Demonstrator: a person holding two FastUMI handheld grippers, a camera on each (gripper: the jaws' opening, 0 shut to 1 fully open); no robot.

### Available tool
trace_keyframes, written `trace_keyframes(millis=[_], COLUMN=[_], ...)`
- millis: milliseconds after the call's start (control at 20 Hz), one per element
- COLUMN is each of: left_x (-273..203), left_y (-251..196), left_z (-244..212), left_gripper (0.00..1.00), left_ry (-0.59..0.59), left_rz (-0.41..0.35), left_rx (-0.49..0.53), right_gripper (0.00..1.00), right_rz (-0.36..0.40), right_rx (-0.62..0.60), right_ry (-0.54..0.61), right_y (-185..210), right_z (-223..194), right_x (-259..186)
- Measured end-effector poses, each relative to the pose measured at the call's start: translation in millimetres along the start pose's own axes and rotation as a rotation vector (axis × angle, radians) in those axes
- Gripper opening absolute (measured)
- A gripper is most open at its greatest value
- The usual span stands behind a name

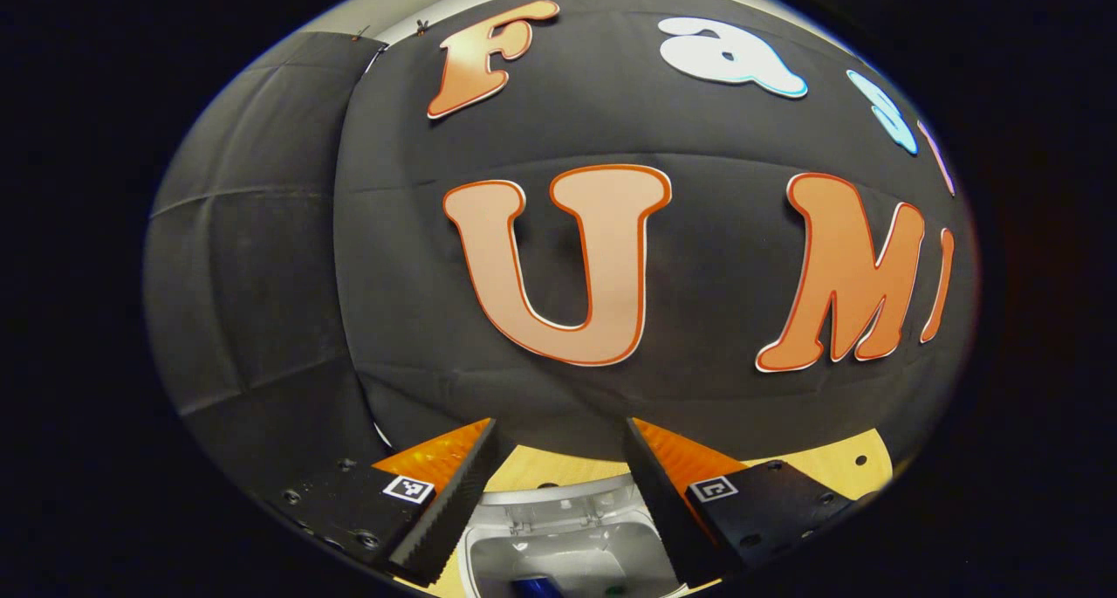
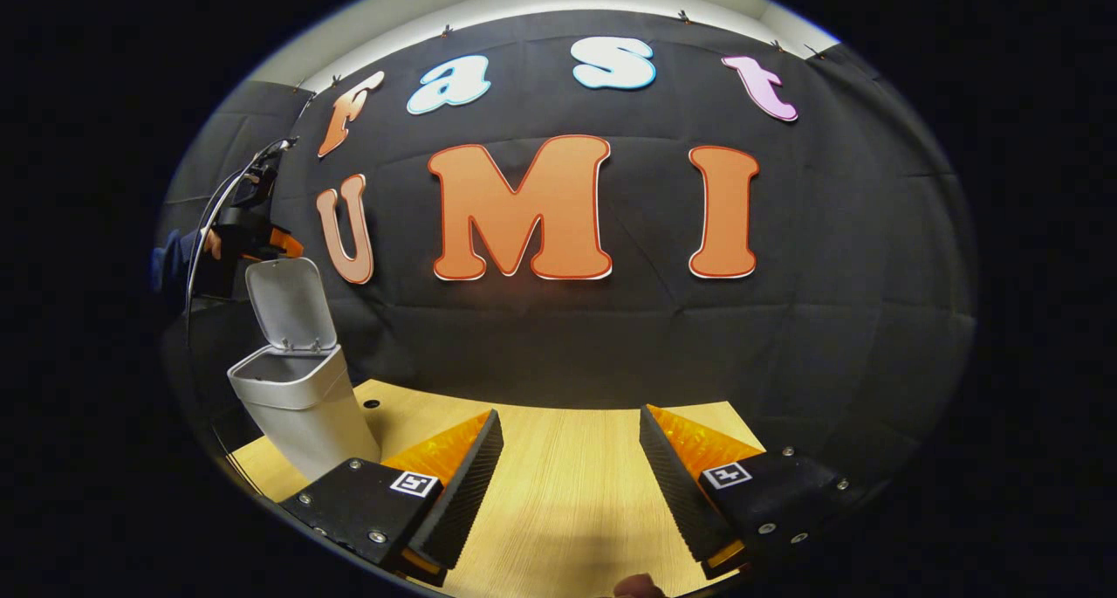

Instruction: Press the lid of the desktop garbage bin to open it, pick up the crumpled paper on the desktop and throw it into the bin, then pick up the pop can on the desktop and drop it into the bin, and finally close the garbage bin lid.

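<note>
The white desktop bin (image 2: 301,406) stands at the left of the wooden table (image 2: 567,493), its lid (image 2: 292,301) tipped up and back. My left gripper (image 2: 266,240), held by a hand, hovers just above that raised lid. In the left gripper view my left gripper (image 1: 558,428) is open right over the bin's open mouth (image 1: 567,550). A small blue thing (image 1: 534,587) lies low inside the bin; I cannot tell whether it is the pop can. My right gripper (image 2: 570,415) stands open over bare tabletop to the right of the bin, with nothing between its fingers.
The black cloth wall (image 2: 611,336) rises close behind the table's far edge. A curved cable (image 2: 205,231) runs down past the left gripper. Small holes (image 2: 372,403) dot the tabletop near the bin.
</note>
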State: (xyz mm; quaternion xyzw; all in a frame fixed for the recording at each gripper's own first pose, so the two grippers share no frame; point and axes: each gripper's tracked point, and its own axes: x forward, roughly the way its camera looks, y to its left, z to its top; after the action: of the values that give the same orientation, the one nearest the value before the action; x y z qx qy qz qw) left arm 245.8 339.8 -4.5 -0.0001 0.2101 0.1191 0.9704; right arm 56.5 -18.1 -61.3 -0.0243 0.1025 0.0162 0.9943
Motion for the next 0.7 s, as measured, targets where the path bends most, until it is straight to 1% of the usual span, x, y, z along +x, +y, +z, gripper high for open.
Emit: trace_keyframes(millis=[50, 100, 150, 200, 300, 400, 450, 550, 700], left_x=[-4, -8, -12, -14, -19, -25, -28, -32, -38], left_y=[-2, -4, -7, -10, -13, -20, -23, -24, -26], left_z=[-4, -8, -13, -18, -30, -44, -54, -71, -89], left_gripper=[0.9, 0.92, 0.88, 0.9, 0.9, 0.93, 0.9, 0.9, 0.91], left_ry=[0.018, 0.041, 0.066, 0.087, 0.13, 0.192, 0.226, 0.292, 0.361], left_rz=[-0.007, -0.015, -0.024, -0.033, -0.044, -0.065, -0.074, -0.079, -0.078], left_rx=[0.001, 0.001, 0.004, 0.011, 0.017, -0.007, -0.022, -0.043, -0.087], right_gripper=[0.94, 0.94, 0.94, 0.94, 0.94, 0.94, 0.94, 0.94, 0.94], right_rz=[0.004, 0.01, 0.012, 0.017, 0.022, 0.026, 0.03, 0.034, 0.038], right_rx=[0.002, 0.004, 0.003, 0.003, 0.006, 0.014, 0.015, 0.012, 0.015], right_ry=[0.0, 0.0, -0.001, -0.002, -0.002, -0.002, -0.002, -0.003, -0.004], right_y=[0, 1, 1, 2, 1, 1, 1, 0, -1], right_z=[0, 0, -1, -2, -3, -4, -5, -7, -7], right_x=[0, 0, 0, 0, 0, 0, 0, 0, -1])
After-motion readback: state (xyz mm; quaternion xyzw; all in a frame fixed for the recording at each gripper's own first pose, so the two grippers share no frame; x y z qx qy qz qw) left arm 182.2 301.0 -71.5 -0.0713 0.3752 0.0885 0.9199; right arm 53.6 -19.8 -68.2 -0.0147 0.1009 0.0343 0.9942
